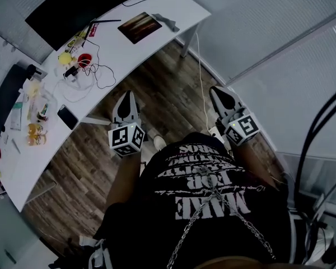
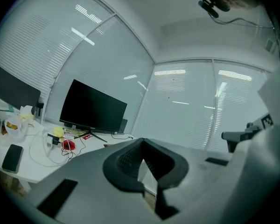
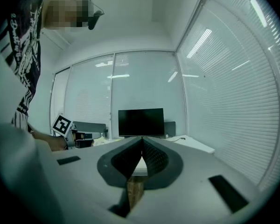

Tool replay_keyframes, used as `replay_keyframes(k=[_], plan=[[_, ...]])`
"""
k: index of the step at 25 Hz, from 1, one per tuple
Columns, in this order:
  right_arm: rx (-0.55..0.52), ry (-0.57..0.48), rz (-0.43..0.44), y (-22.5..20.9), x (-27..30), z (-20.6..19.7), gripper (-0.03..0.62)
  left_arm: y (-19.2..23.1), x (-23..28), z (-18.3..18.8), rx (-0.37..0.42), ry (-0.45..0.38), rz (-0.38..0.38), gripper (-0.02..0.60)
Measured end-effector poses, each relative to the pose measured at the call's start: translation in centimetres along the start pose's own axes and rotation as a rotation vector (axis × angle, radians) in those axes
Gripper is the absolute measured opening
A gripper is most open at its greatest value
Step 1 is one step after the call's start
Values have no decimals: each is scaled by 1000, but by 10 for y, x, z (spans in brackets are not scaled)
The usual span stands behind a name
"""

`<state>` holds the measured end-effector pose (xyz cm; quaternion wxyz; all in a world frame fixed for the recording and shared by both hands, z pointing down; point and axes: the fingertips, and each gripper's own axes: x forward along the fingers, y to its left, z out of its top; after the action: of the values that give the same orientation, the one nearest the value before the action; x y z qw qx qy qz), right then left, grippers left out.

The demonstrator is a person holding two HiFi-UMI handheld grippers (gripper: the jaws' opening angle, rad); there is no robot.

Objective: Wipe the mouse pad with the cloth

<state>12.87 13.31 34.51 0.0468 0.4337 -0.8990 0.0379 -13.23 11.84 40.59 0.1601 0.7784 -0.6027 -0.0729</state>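
Note:
A brown mouse pad [image 1: 140, 27] lies on the far part of the white desk [image 1: 117, 60]. A crumpled grey cloth [image 1: 168, 21] sits just to its right. Both grippers are held in front of the person's body over the wooden floor, well short of the desk. My left gripper [image 1: 126, 93] points towards the desk, and its jaws [image 2: 142, 143] meet at the tips with nothing between them. My right gripper [image 1: 215, 89] is further right, shut and empty, as the right gripper view [image 3: 142, 140] also shows.
A black monitor [image 1: 78, 7] stands at the desk's back left. Cables, a red object [image 1: 85, 59], a yellow ball [image 1: 64, 58], a phone [image 1: 68, 116] and bottles [image 1: 33, 130] crowd the left wing. A desk leg [image 1: 185, 46] and blinded glass walls lie to the right.

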Motion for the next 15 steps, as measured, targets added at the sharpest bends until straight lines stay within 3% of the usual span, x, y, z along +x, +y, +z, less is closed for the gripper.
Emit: replay_keyframes(k=[8, 15], plan=[[-6, 51, -43, -15, 11, -2, 0, 8, 19, -19, -48, 44, -24, 6], [28, 49, -1, -19, 44, -14, 0, 23, 35, -22, -41, 55, 2, 6]])
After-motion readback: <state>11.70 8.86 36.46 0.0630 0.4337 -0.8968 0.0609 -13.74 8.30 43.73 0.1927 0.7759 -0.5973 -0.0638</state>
